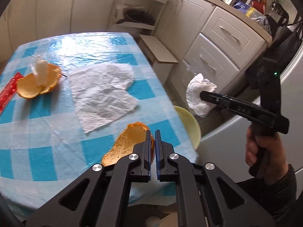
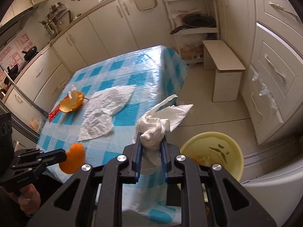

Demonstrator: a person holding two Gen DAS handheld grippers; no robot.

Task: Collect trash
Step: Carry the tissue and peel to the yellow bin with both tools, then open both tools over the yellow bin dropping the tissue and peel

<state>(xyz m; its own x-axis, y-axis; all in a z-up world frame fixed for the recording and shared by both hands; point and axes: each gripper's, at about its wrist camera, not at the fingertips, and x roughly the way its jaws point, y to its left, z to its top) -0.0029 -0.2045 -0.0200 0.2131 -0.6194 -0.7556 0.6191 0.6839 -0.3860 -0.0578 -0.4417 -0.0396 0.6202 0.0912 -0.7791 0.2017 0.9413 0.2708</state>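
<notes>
My left gripper (image 1: 153,134) is shut on a piece of orange peel (image 1: 128,143) and holds it above the near right part of the blue checked table (image 1: 56,132). It shows in the right wrist view (image 2: 65,156) with the peel (image 2: 73,160). My right gripper (image 2: 150,143) is shut on a crumpled white tissue (image 2: 153,130), held off the table's right edge above a pale yellow bowl (image 2: 214,157). A flat paper towel (image 1: 102,94), another orange peel (image 1: 37,83) with a tissue wad (image 1: 40,71) in it, and a red wrapper (image 1: 8,90) lie on the table.
The yellow bowl (image 1: 191,126) sits low beside the table's right edge. A white step stool (image 2: 221,70) stands on the floor beyond. Cream cabinets and drawers (image 2: 272,75) run along the right. A shelf rack with pans (image 2: 195,19) stands behind the table.
</notes>
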